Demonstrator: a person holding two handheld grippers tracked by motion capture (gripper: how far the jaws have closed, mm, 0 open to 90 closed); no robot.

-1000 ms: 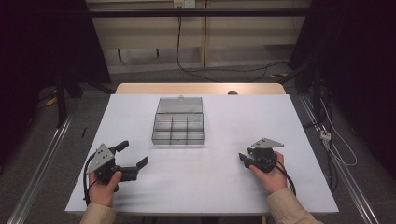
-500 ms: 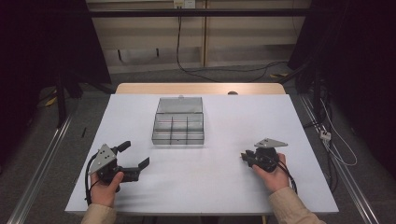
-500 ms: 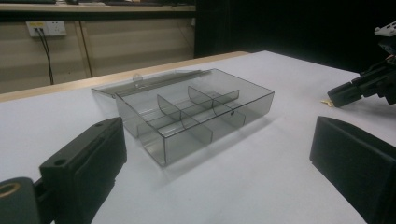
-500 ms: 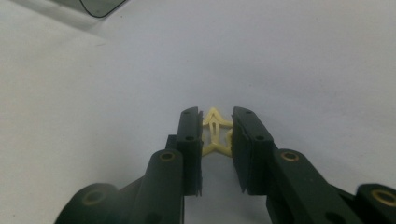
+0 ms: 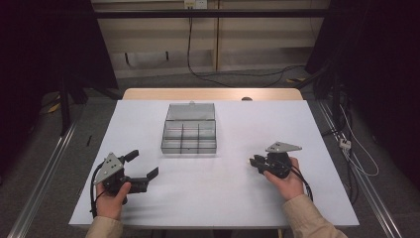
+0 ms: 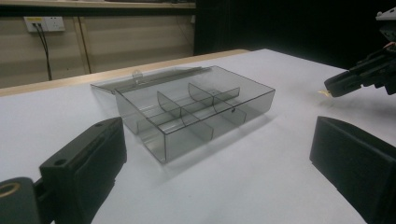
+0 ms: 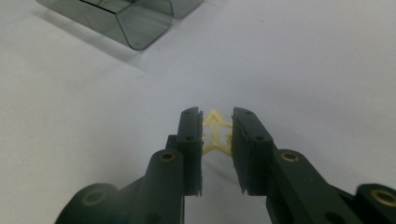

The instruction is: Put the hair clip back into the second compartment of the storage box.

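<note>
A clear smoky plastic organiser box [image 5: 189, 134] with several empty compartments stands open on the white table [image 5: 223, 198], its lid laid flat behind it; the left gripper view has the box [image 6: 196, 109] straight ahead. My left gripper [image 5: 141, 171] rests at the front left, jaws wide open with nothing between them, pointing toward the box. My right gripper [image 5: 255, 162] sits at the front right, low over the table. In the right gripper view its jaws are shut on a small pale yellow star-shaped piece [image 7: 217, 133]. The right gripper [image 6: 336, 86] also appears at the far right of the left gripper view.
A wooden strip [image 5: 213, 93] edges the table's far side. Beyond it are a wall, trailing cables [image 5: 233, 73] and a wall socket [image 6: 44, 23]. Metal rails [image 5: 44, 168] run along both sides of the table. White tabletop lies between the two grippers.
My left gripper has slid a little toward the person and the front edge. My right gripper has dropped slightly nearer the table; its jaws stay together.
</note>
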